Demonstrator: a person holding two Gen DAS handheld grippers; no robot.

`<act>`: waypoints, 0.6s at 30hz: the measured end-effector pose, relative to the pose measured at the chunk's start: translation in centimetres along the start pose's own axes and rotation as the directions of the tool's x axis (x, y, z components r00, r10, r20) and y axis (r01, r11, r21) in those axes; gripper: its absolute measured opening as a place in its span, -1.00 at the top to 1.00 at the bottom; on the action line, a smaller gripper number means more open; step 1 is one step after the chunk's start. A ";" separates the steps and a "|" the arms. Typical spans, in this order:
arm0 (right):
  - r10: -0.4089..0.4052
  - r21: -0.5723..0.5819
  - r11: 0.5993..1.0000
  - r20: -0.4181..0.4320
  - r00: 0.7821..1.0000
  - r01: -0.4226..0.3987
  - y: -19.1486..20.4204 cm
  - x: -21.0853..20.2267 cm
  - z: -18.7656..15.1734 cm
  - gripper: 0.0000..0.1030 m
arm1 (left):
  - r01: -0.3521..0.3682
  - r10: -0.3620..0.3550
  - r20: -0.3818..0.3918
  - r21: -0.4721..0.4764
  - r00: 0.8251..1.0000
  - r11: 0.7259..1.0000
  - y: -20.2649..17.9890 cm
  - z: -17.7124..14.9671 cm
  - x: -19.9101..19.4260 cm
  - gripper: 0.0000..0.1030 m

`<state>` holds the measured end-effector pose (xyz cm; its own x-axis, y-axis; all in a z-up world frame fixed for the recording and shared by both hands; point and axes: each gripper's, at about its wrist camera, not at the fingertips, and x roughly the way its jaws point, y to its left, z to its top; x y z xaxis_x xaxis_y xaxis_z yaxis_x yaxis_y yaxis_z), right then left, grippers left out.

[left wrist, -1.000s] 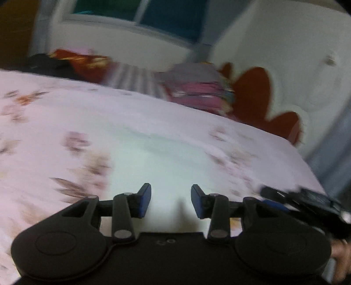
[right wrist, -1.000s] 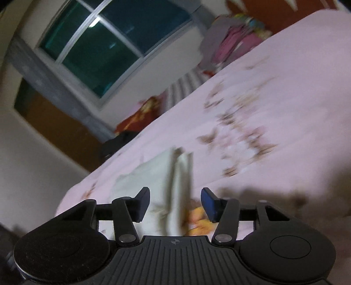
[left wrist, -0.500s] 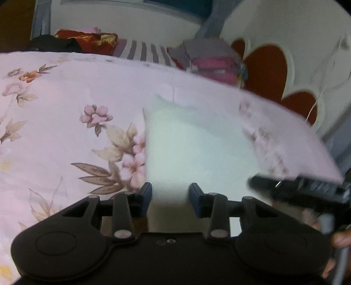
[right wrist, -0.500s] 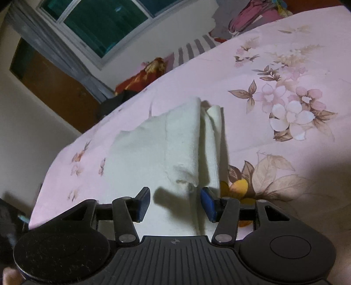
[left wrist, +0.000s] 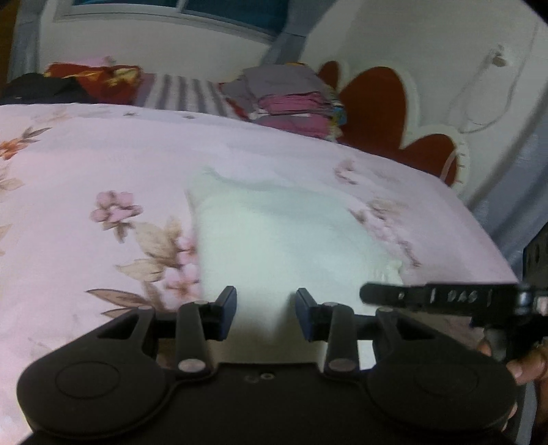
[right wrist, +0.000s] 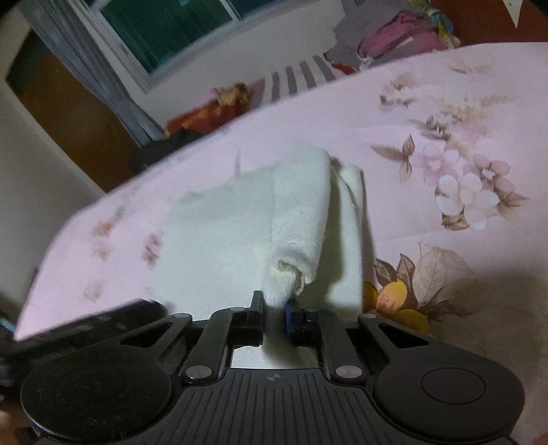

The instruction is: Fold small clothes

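Observation:
A small white garment (left wrist: pixel 274 236) lies on the pink floral bedsheet (left wrist: pixel 85 164). My left gripper (left wrist: pixel 266 313) is open, its jaws over the garment's near edge with cloth showing between them, not pinched. In the right wrist view the same white garment (right wrist: pixel 239 222) has a rolled fold along its right side. My right gripper (right wrist: pixel 274 313) is shut on the near end of that fold, the cloth pinched between its jaws. The right gripper also shows in the left wrist view (left wrist: pixel 445 296) at the garment's right corner.
A stack of folded pink and grey clothes (left wrist: pixel 291 96) sits at the far side of the bed by a red headboard (left wrist: pixel 376 102). Striped and red cloth (left wrist: pixel 102 78) lie at the far left. A window (right wrist: pixel 178 30) and curtain are behind.
My right gripper has closed from open onto the garment's rolled fold. My left gripper stays open and has shifted slightly back over the garment's near edge.

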<state>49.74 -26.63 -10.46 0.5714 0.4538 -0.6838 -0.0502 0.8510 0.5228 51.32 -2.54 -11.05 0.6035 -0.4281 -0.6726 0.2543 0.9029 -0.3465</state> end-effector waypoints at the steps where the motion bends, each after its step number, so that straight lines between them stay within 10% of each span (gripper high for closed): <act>1: 0.006 0.003 1.000 0.009 1.000 -0.006 0.0 -1.0 0.0 0.81 | 0.011 -0.011 -0.006 0.011 1.000 1.000 -0.4 0.0 0.0 0.31; 18: -0.006 -0.021 1.000 -0.110 0.994 0.004 -2.6 -0.2 0.0 0.81 | 0.051 -0.048 -0.110 0.028 0.993 0.998 -0.7 -1.5 1.3 0.31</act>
<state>49.74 -28.93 -11.75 0.4783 0.4750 -0.7387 -0.0649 0.8579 0.5096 50.76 -3.84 -12.70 0.5041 -0.4725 -0.7229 0.3064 0.8805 -0.3618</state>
